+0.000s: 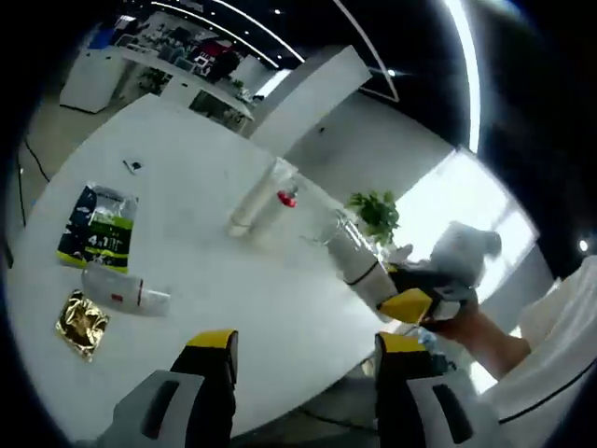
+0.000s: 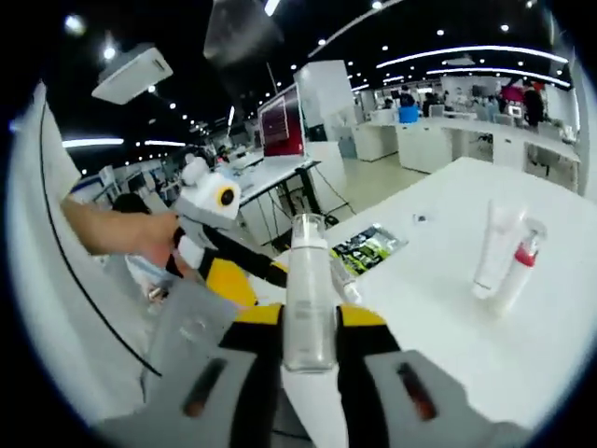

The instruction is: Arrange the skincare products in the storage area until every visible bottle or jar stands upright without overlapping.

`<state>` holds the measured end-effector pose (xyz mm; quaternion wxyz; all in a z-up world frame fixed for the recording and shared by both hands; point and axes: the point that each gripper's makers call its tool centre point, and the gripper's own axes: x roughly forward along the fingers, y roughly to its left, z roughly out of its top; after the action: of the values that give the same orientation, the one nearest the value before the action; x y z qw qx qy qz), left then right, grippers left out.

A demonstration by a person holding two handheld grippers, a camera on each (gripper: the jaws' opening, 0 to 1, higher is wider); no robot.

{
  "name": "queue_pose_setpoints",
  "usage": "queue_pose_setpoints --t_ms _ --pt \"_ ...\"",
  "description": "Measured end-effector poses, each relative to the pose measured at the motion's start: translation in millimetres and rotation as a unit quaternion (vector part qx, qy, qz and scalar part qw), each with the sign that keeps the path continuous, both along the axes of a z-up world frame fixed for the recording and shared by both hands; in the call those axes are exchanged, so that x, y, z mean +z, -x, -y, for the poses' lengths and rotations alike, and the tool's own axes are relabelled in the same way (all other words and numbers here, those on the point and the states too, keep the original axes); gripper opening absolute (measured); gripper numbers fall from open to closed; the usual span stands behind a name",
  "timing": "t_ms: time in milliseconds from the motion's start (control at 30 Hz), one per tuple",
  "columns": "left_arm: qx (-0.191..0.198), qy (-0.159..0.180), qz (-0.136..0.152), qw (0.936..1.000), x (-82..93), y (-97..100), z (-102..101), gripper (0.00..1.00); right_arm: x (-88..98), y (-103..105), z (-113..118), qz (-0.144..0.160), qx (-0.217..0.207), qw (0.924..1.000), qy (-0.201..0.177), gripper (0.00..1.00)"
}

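Right claw [image 2: 308, 329] first: its yellow-tipped black jaws are clamped tight on a tall clear bottle with a white base and a clear cap [image 2: 309, 308], which fills the gap between them and points straight out ahead of my camera. In the left gripper view that same bottle [image 1: 353, 250] hangs off the counter's edge, gripped by the right claw [image 1: 410, 297] with a hand [image 1: 464, 327] behind it.

My left claw [image 1: 303, 359] is spread wide with nothing between the jaws, hovering at the near rim of the white round counter [image 1: 205, 280]. In the right gripper view it [image 2: 229, 273] comes in from the left, a hand [image 2: 149, 238] wrapped around it.

Just past the left jaw lies a crinkled gold foil sachet [image 1: 80, 323]. Right beside it, a small white tube with a red mark [image 1: 123, 288] lies flat on its side. A little further, a dark blue and green printed pouch [image 1: 98, 227] lies flat; from the right gripper view it [image 2: 366, 247] sits beyond the held bottle.

Out toward the middle of the counter, a tall white tube [image 1: 256, 197] and a clear slim bottle with a red cap [image 1: 283, 198] are close together, touching or nearly so. In the right gripper view the tube [image 2: 494, 246] and red-capped bottle [image 2: 521, 264] look upright, side by side. Beyond them, a small dark item [image 1: 133, 167], too small to tell. At the far edge, a green leafy plant [image 1: 375, 211].
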<state>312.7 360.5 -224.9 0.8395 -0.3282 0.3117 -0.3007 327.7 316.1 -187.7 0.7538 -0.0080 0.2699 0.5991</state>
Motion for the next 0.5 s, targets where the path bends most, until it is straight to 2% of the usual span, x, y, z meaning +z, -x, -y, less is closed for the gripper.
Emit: queue_pose_setpoints --t_ms 167,200,233,300,367,467,500 --pt "0.022 0.048 -0.007 0.9986 7.8 -4.6 5 0.6 5.8 8 -11 -0.047 -0.005 0.9978 -0.046 0.2" --pt "0.027 0.059 -0.002 0.9979 11.3 -6.2 7 0.57 5.5 11 -13 -0.053 -0.002 0.9974 -0.049 0.2" --pt "0.01 0.056 -0.001 0.9984 9.6 -1.2 8 0.52 3.6 8 -12 -0.055 -0.013 0.9972 -0.05 0.2" --pt "0.03 0.112 -0.002 0.9932 19.5 -3.7 11 0.5 11.0 6 -12 -0.088 -0.029 0.9921 -0.085 0.2" --pt "0.048 0.14 0.008 0.989 24.3 -6.3 9 0.5 17.4 4 -13 -0.099 -0.041 0.9881 -0.11 0.2" --pt "0.056 0.178 0.019 0.9823 32.5 -7.5 12 0.54 13.6 2 -14 -0.106 -0.053 0.9868 -0.111 0.2" --pt "0.07 0.202 0.021 0.9766 38.7 -10.3 11 0.57 11.9 3 -14 -0.11 -0.055 0.986 -0.113 0.2"
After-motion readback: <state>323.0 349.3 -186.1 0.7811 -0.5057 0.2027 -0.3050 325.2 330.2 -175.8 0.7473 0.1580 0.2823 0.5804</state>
